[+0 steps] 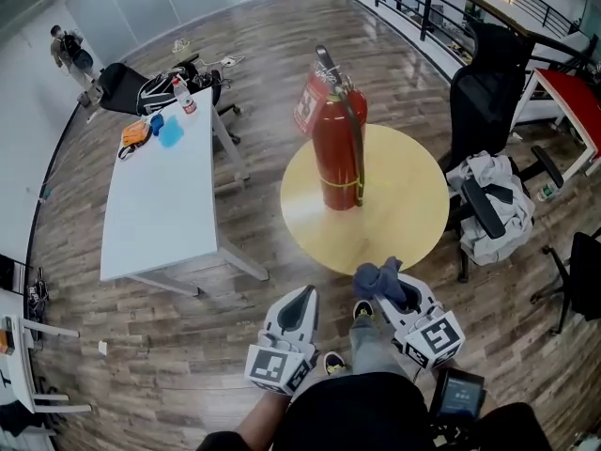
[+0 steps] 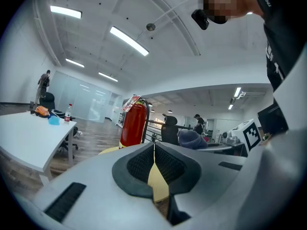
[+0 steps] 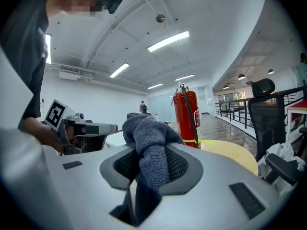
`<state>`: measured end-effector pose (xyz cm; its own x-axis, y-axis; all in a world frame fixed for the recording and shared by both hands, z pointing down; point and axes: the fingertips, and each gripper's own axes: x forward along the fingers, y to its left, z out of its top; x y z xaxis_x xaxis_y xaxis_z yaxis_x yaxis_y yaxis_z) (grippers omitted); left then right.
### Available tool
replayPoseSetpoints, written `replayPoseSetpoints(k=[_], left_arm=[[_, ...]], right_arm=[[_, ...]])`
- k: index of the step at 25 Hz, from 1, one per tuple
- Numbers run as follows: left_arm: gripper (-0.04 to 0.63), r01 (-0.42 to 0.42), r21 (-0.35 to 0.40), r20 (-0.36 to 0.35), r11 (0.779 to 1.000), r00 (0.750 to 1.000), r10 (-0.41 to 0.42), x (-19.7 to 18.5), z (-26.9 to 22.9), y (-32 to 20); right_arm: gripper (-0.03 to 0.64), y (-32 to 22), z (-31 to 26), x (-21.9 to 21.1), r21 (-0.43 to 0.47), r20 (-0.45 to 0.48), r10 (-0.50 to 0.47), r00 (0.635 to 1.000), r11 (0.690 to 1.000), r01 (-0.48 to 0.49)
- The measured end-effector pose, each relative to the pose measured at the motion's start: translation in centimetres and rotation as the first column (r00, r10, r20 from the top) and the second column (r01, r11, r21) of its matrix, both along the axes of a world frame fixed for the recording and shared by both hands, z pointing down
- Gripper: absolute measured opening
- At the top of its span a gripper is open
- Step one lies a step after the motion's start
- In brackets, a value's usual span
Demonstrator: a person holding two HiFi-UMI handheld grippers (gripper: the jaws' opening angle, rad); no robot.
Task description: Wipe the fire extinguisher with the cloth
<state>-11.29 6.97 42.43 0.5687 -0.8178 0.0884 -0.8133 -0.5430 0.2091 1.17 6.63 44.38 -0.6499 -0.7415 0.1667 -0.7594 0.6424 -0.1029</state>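
Observation:
A red fire extinguisher [image 1: 338,148] stands upright on the round yellow table [image 1: 413,205], with a black hose and a red tag at its top. It also shows in the left gripper view as a red extinguisher [image 2: 133,123] and in the right gripper view as a red extinguisher [image 3: 186,111]. My right gripper [image 1: 394,294] is shut on a blue-grey cloth [image 1: 378,278] near the table's front edge; the cloth [image 3: 148,147] bulges up between the jaws. My left gripper [image 1: 299,310] is shut with nothing in it, left of the right one and short of the table.
A long white table [image 1: 160,205] with a bottle and small items stands at the left. Black office chairs [image 1: 488,92] and a pile of grey fabric [image 1: 493,205] sit right of the round table. A railing runs along the back. A person [image 1: 68,50] stands far left.

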Motion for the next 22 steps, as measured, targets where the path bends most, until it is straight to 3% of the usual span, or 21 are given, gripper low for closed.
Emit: replayPoseSetpoints(k=[15, 22], left_arm=[[0.023, 0.021, 0.033, 0.050, 0.999, 0.998, -0.023, 4.7, -1.6, -13.3], [0.023, 0.069, 0.048, 0.077, 0.996, 0.994, -0.073, 5.4, -1.6, -16.2]], right_arm=[[0.110, -15.3, -1.8, 5.7, 0.092, -0.077, -0.029, 0.997, 0.995, 0.036], [0.109, -20.9, -2.9, 6.4, 0.210, -0.146, -0.124, 0.981, 0.966, 0.153]])
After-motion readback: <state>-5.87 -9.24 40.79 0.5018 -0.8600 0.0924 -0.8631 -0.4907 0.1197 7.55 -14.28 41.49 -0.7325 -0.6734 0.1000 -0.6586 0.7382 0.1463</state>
